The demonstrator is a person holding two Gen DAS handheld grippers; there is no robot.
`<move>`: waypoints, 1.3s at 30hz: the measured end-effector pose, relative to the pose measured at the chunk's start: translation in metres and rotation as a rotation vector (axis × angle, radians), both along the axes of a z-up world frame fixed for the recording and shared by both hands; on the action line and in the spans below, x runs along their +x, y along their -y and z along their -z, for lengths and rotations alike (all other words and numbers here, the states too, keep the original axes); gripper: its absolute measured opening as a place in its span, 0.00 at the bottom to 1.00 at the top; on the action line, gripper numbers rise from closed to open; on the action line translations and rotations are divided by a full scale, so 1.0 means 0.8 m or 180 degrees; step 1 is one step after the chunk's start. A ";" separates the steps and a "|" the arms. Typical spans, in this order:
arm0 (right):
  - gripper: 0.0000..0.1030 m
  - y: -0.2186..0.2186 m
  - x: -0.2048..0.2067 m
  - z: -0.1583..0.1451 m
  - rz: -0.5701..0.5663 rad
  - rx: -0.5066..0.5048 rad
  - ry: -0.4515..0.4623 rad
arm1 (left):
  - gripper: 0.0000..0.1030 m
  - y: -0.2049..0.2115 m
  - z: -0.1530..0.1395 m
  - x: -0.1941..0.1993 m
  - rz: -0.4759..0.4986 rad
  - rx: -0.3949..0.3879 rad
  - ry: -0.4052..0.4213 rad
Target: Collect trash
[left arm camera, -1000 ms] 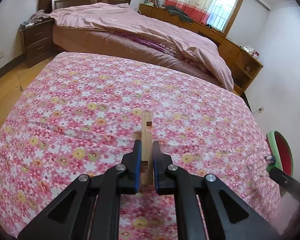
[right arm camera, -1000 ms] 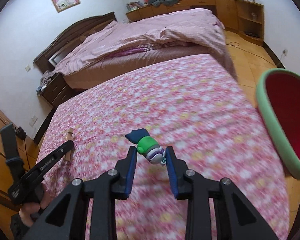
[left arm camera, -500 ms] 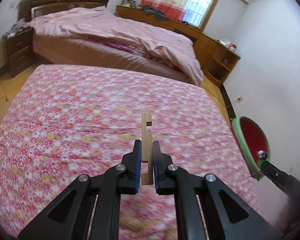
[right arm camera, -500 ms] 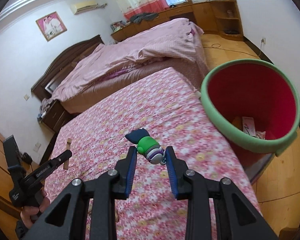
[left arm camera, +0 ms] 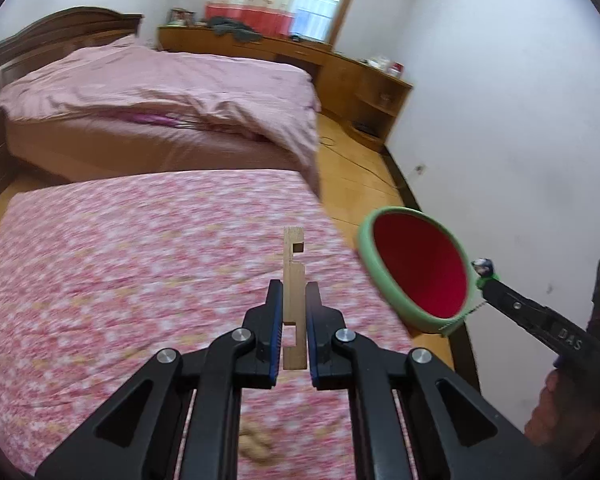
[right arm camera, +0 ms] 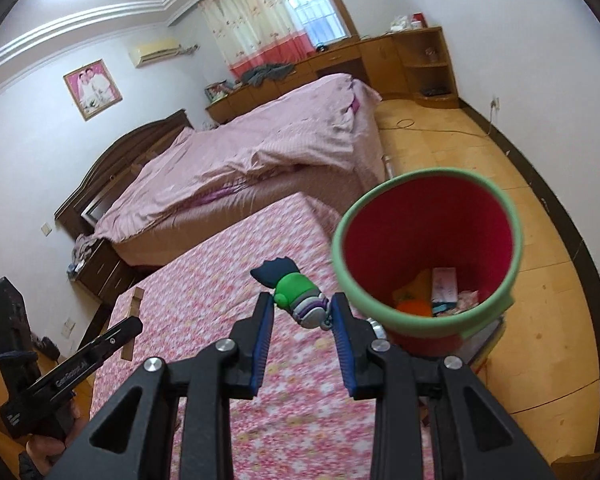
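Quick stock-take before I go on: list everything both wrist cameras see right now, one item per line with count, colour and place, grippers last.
wooden piece: one, pale wood, notched, clamped upright in the left gripper
toy figure: one, green, navy and grey, between the right gripper's pads
trash bin: one, red inside with green rim, on the floor beside the floral bed; paper and orange scraps at the bottom
floral bed: one, pink flower print, under both grippers
far bed: one, dusty-pink cover, dark headboard
cabinets: tan wood, along the window wall
framed photo: one, pink, on the wall
left gripper: black, shut
right gripper: black, shut
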State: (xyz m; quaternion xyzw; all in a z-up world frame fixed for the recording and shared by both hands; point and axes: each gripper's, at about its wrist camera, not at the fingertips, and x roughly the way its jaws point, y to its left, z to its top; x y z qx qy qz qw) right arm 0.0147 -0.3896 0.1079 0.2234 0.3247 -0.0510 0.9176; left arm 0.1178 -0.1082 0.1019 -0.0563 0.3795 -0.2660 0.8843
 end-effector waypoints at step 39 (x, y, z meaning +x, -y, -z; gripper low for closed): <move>0.39 0.174 0.038 0.075 0.0280 0.0301 -0.0250 | 0.27 0.244 0.069 0.084 0.0373 0.0421 -0.0399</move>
